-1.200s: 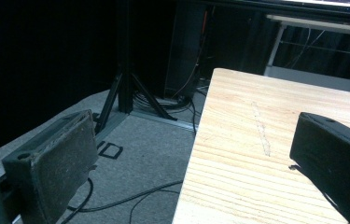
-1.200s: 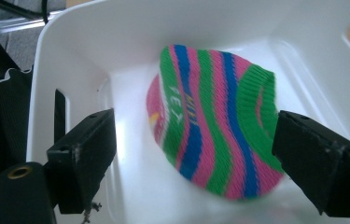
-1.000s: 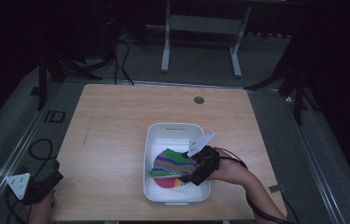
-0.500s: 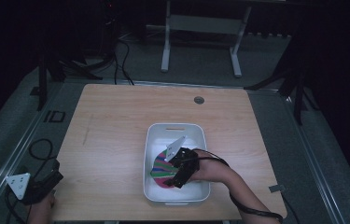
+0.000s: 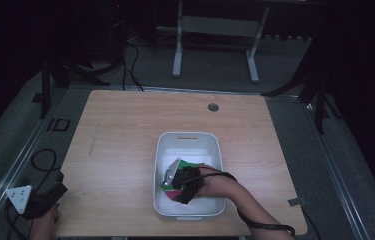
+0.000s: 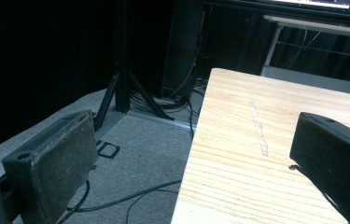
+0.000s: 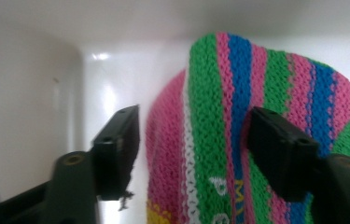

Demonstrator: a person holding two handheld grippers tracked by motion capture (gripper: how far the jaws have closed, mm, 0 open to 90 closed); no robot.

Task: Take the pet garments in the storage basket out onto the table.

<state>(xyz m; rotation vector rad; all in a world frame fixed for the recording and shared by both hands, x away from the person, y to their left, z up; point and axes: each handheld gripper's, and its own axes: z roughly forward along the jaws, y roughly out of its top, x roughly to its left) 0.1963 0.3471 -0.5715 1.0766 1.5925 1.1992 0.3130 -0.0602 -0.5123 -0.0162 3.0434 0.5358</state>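
A knitted cloth (image 7: 219,107) striped in pink, green, blue and white lies in a white bin (image 5: 187,135) at the front middle of the wooden table (image 5: 125,140). My right gripper (image 5: 179,186) is down inside the bin, held by a hand from the right. Its jaws stand open on either side of a fold of the cloth, near the bin's left wall (image 7: 28,102); the right gripper (image 7: 196,144) is not closed on it. In the high view the cloth (image 5: 167,186) peeks out under the gripper. My left gripper (image 5: 45,196) hangs open off the table's front left corner, nothing between its jaws (image 6: 186,158).
The table's left edge (image 6: 196,140) runs between the left gripper's jaws, with grey floor and black cables (image 6: 130,198) below. A cable hole (image 5: 213,107) sits at the table's back. A dark stand (image 6: 121,88) rises off the left side.
My right gripper has moved left and lower inside the bin, over the striped cloth, now covering most of it. The left gripper has stayed put.
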